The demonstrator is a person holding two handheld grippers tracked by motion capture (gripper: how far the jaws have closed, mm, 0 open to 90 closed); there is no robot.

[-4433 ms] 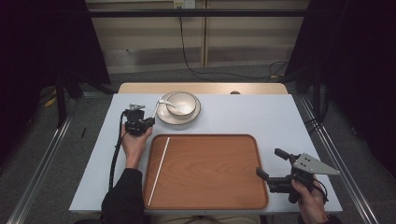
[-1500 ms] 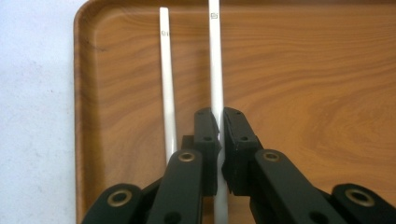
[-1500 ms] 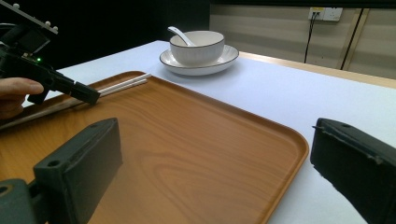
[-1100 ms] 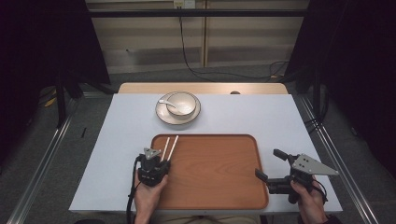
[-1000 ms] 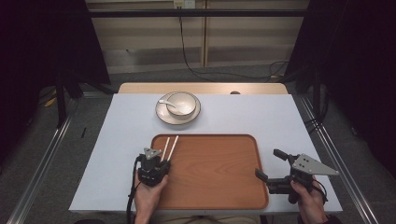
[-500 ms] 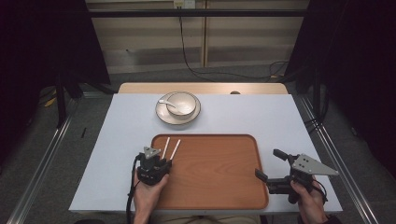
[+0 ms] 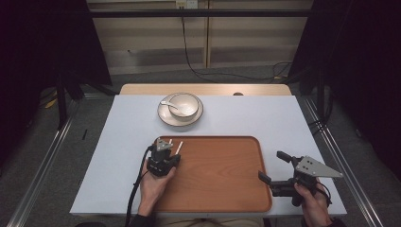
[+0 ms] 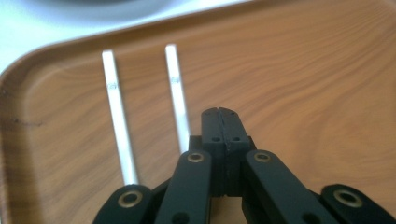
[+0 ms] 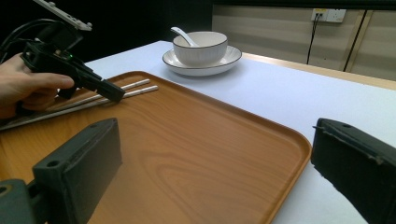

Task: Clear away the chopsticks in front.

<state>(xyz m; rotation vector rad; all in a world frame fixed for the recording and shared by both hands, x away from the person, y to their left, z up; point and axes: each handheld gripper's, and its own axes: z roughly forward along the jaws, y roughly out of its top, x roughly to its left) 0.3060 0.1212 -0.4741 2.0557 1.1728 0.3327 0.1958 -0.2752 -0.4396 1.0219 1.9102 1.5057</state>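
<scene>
On the pale counter [image 7: 265, 118], a wooden tray [image 7: 222, 175] sits at the near edge, chopsticks [image 8: 175, 93] lying apart near its far-left corner. The left gripper [image 8: 219, 122], jaws just clenched empty, hovers beside them; the right gripper [image 7: 276, 168] rests released by the tray's right rim, open counter beyond.

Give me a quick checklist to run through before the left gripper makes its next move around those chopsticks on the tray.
1. Both chopsticks lie flat inside the tray: ok.
2. Chopsticks sit together as a pair: not ok, there is a gap between them.
3. Left gripper empty: ok, jaws have just closed shut with nothing between them, beside the nearer stick.
4. Right gripper clear of the work: ok, open at the tray's right edge.
5. Bowl with spoon on its plate, away from the tray: ok.
6. Chopsticks' near ends free: cannot tell, hidden under the gripper.
</scene>
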